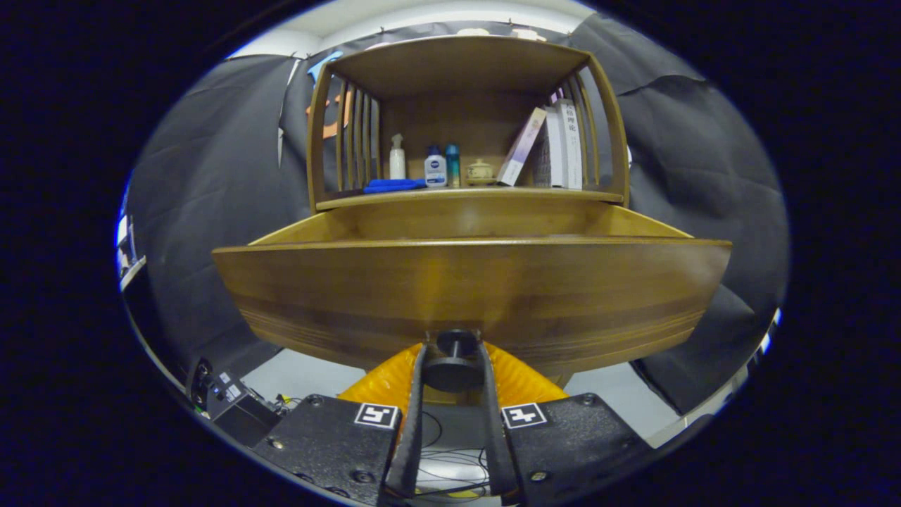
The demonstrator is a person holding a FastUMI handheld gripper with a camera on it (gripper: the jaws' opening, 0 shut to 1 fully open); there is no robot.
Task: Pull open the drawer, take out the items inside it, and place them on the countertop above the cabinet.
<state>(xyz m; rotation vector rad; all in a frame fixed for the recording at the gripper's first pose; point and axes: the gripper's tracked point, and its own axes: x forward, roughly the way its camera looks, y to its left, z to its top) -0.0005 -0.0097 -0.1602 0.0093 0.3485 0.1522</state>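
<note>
Between the two fingers of the gripper (pixel 454 366), a dark round drawer knob (pixel 452 372) is clamped, both fingers being pressed against its sides. The knob is fixed to the front panel of the brown wooden drawer (pixel 471 289), which is seen pulled out toward the near side of the wooden cabinet (pixel 464 70). The drawer's interior is hidden behind its front panel, so its contents cannot be told.

Beyond the drawer, the cabinet's countertop (pixel 464 197) is noted as already occupied: a blue flat object (pixel 393 185) at the left, a white pump bottle (pixel 398 158), a white bottle with a blue cap (pixel 436 167), a teal bottle (pixel 452 165), a small cream lidded pot (pixel 481 171), and leaning books (pixel 556 144) at the right.

The opening step is judged largely accomplished. Several risks are recorded. Should the pull be carried further, the drawer may be drawn off its runners. The knob may slip from the fingers if the pull is not kept straight. Free space on the countertop is limited, so standing bottles may be toppled when items are placed.
</note>
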